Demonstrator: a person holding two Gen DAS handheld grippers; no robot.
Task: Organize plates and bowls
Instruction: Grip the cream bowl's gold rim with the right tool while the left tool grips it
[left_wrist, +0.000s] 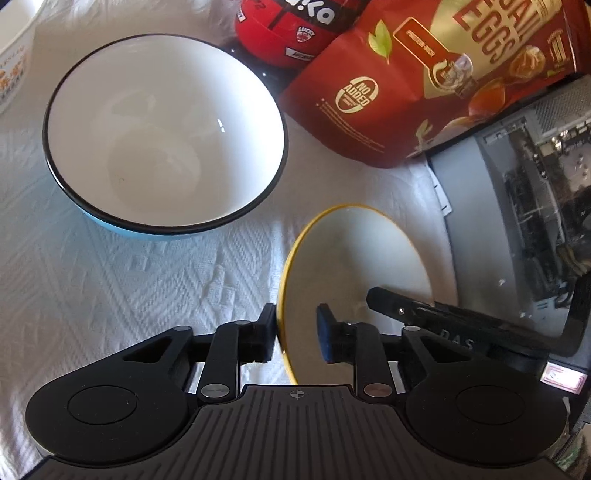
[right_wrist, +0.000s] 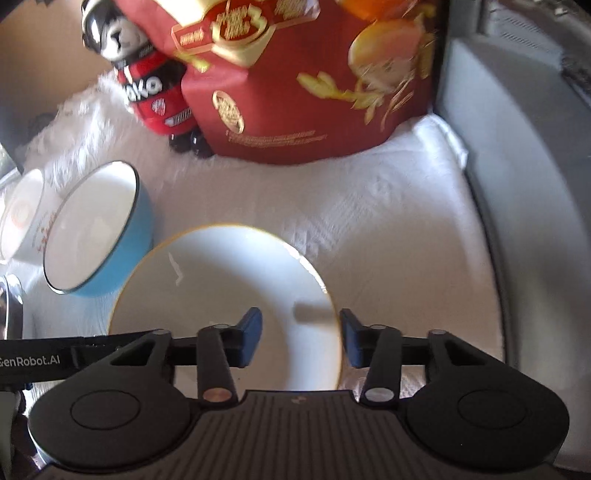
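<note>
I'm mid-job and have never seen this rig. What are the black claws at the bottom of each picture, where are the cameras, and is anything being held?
There is no robot. A person holds a two-finger gripper in each hand, and each gripper has a camera that looks forward along its fingers. One picture comes from the left gripper, the other from the right gripper. On the white cloth are a yellow-rimmed plate, an empty blue bowl, a white patterned bowl, a red snack bag and a plush toy. Each gripper has the plate's rim between its fingers, on opposite sides of the plate. Neither visibly clamps the rim, so nothing looks held yet.
</note>
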